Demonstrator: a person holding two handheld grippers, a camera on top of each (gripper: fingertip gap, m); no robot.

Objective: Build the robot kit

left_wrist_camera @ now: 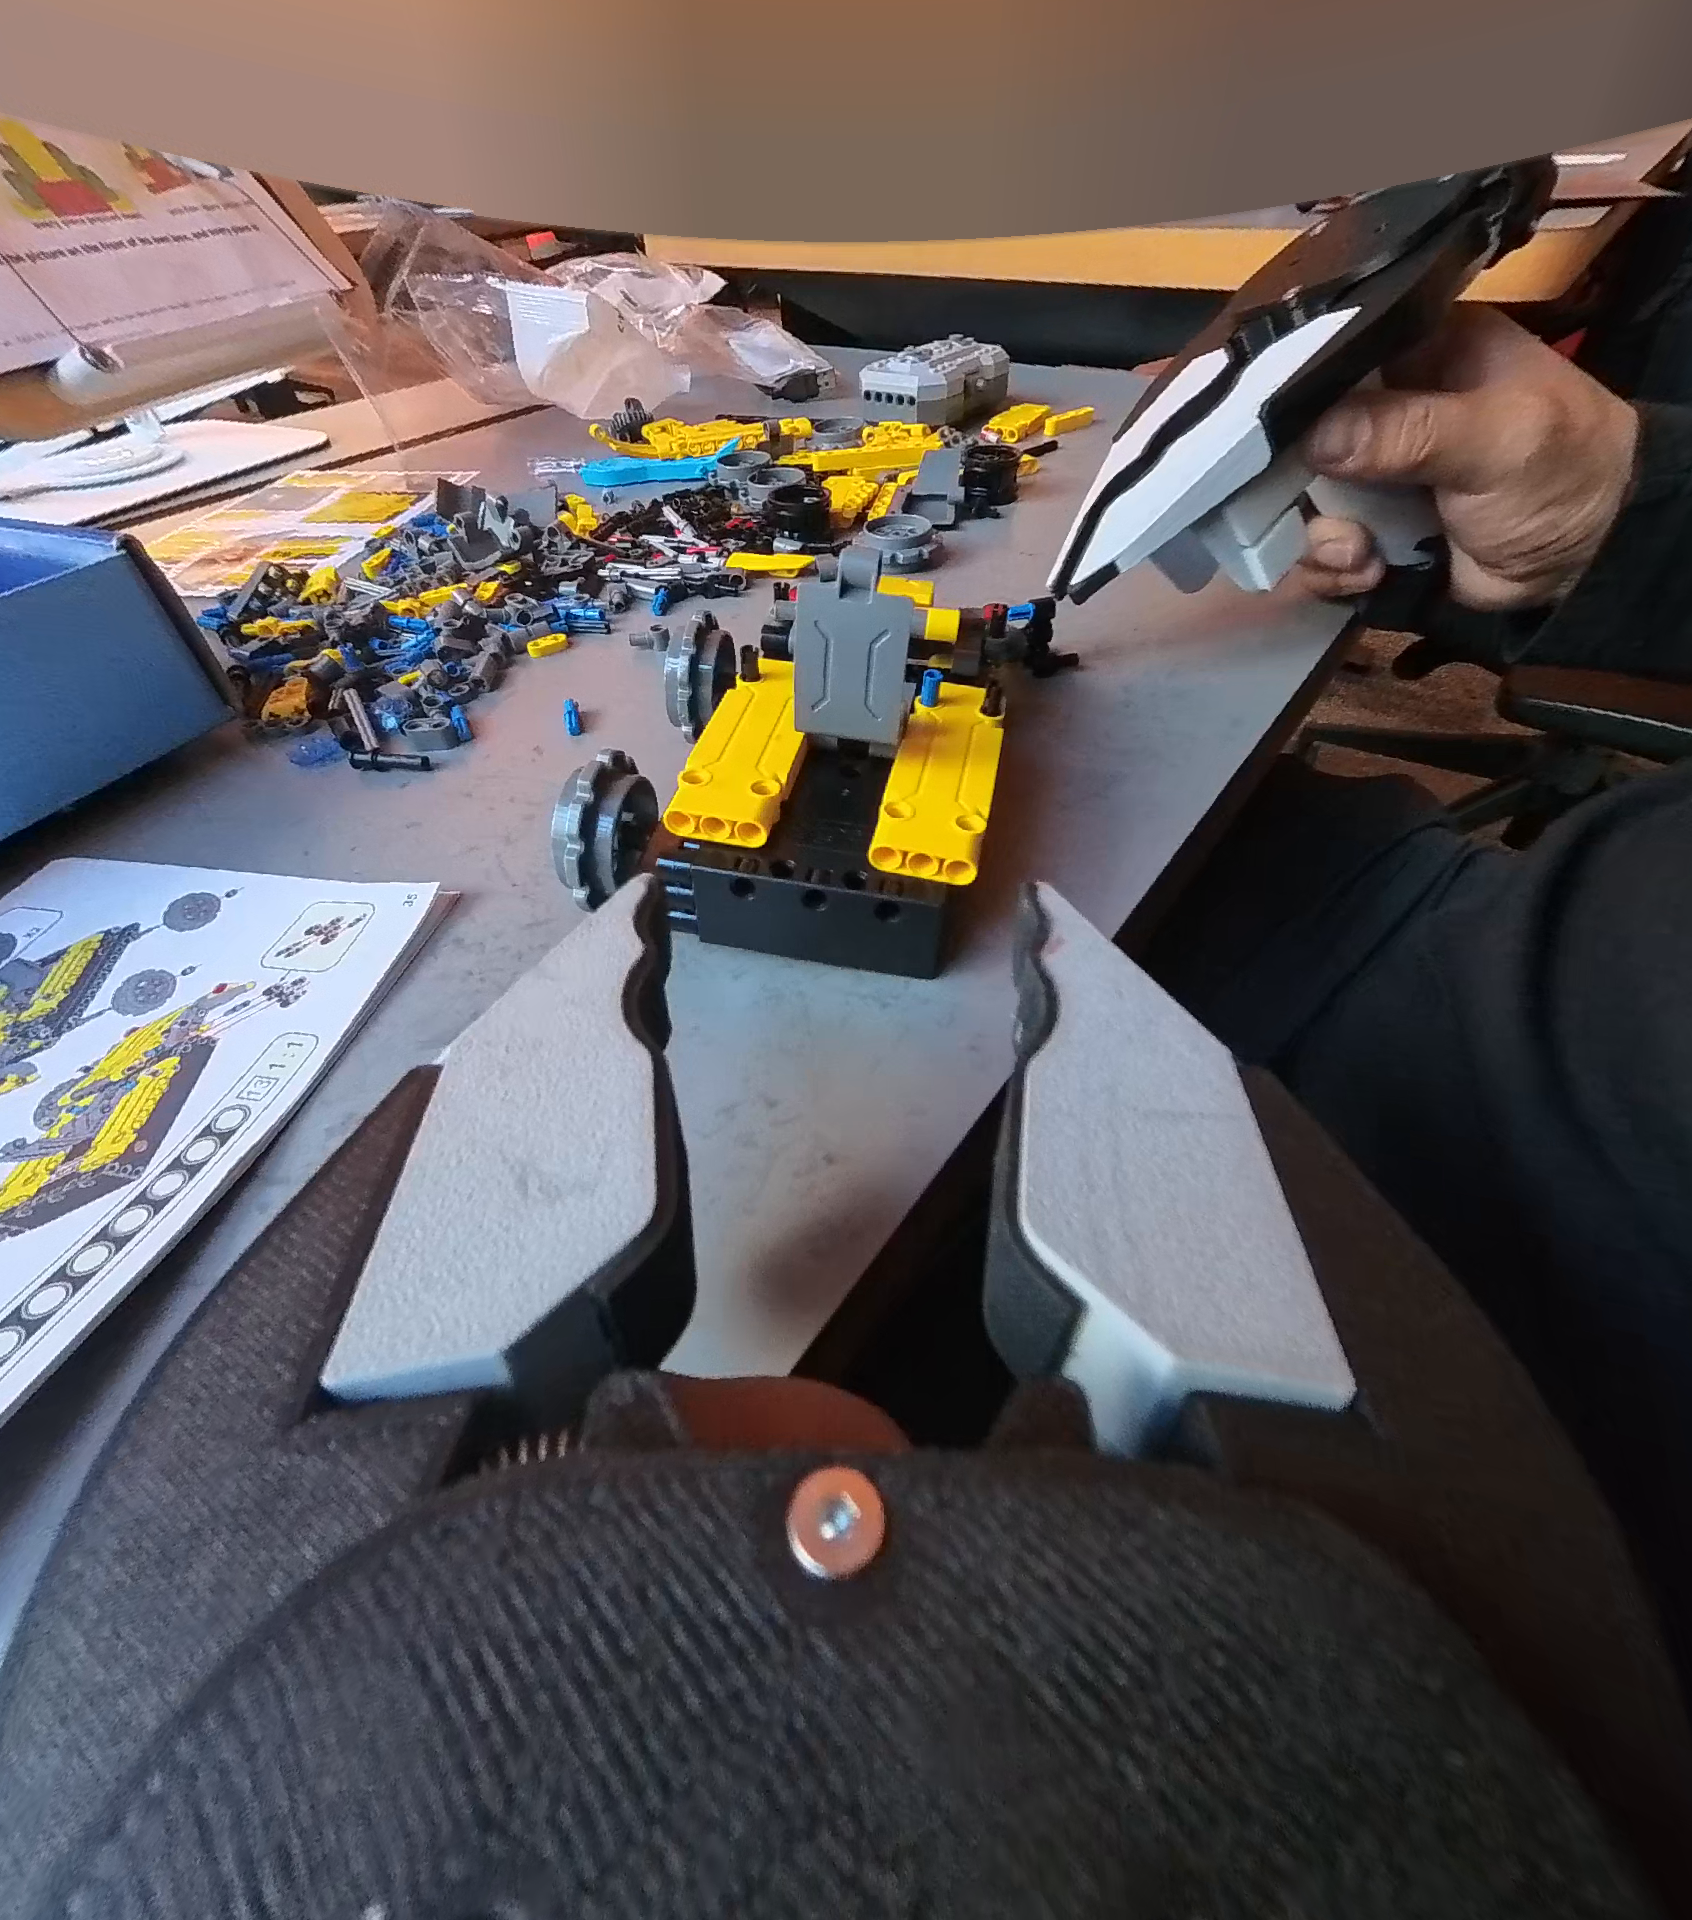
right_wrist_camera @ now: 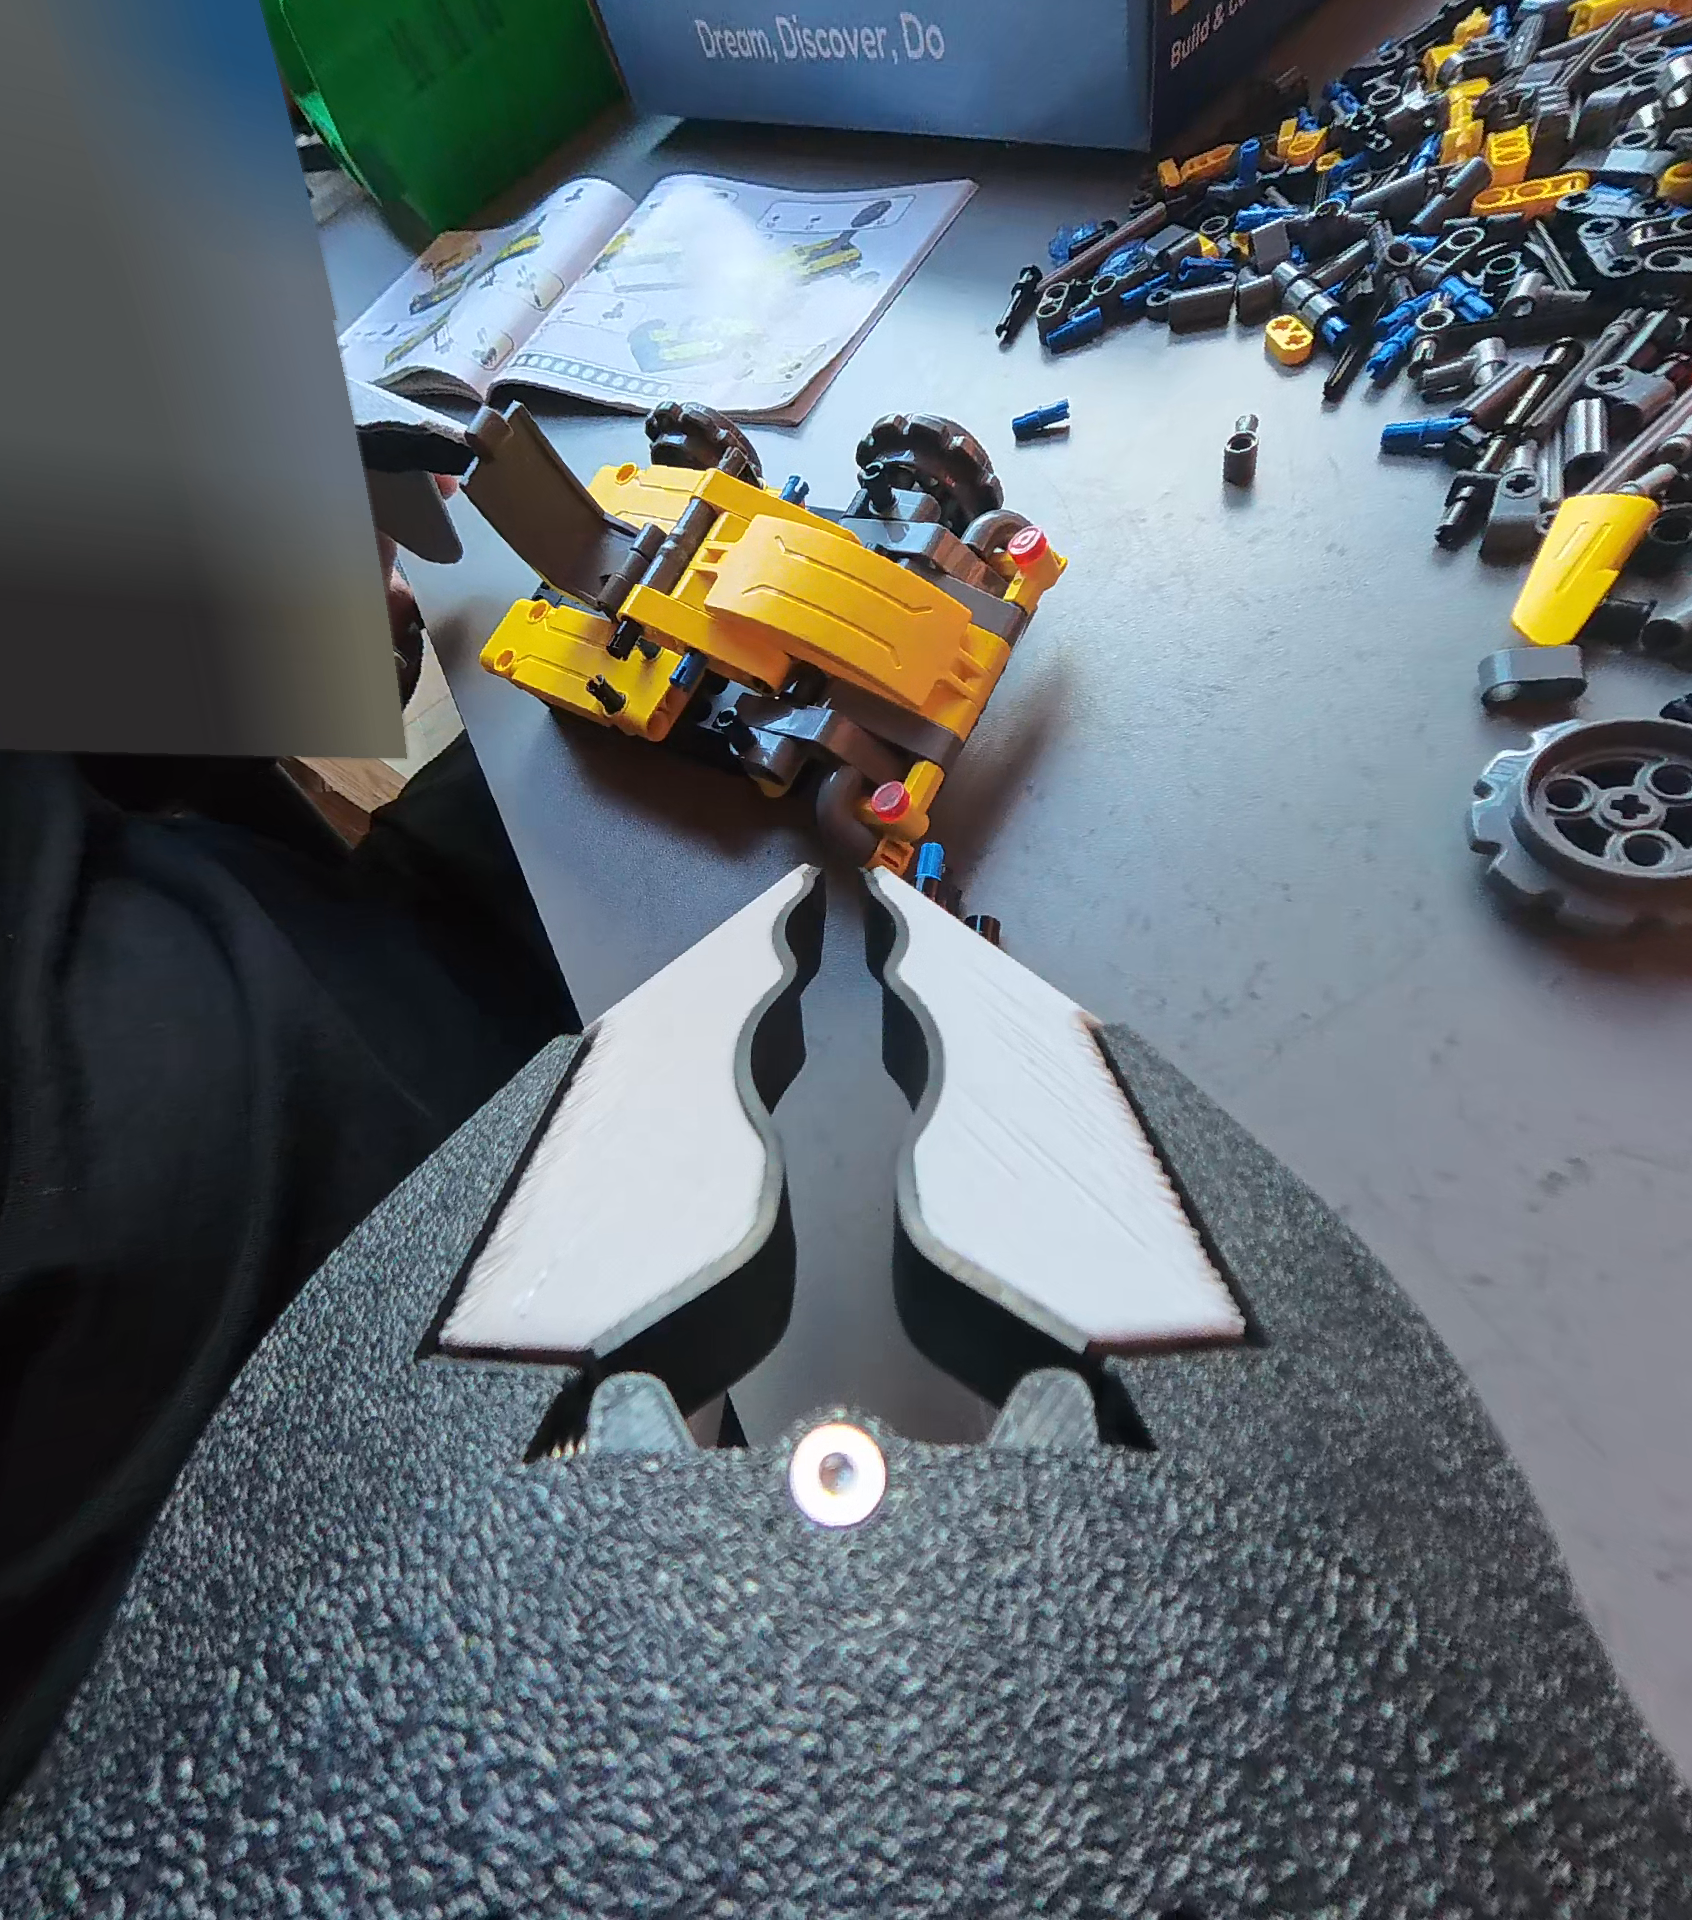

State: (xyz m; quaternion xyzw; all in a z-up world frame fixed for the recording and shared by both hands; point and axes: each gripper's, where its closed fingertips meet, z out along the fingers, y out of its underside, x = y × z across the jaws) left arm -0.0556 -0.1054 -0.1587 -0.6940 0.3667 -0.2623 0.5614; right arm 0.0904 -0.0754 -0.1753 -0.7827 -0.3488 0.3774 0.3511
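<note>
A partly built yellow and black brick vehicle point(left_wrist_camera: 821, 790) stands on the grey table point(left_wrist_camera: 800, 1091), with a grey panel upright on top; it also shows in the right wrist view point(right_wrist_camera: 769, 613). My left gripper point(left_wrist_camera: 842, 935) is open and empty, its fingertips just short of the vehicle's black rear block, one to each side. My right gripper point(right_wrist_camera: 842, 881), held by a hand, also shows in the left wrist view point(left_wrist_camera: 1065, 592). Its jaws are almost together with nothing seen between them, at the vehicle's far end, close to a blue pin point(right_wrist_camera: 930, 862).
A heap of loose black, blue, grey and yellow parts point(left_wrist_camera: 468, 623) lies beyond the vehicle, seen too from the right point(right_wrist_camera: 1548, 208). An open instruction booklet point(left_wrist_camera: 94, 1091), a blue box point(left_wrist_camera: 11, 675), a loose grey wheel point(right_wrist_camera: 1631, 821) and plastic bags point(left_wrist_camera: 561, 312) are around. The table edge point(left_wrist_camera: 1226, 821) runs beside the vehicle.
</note>
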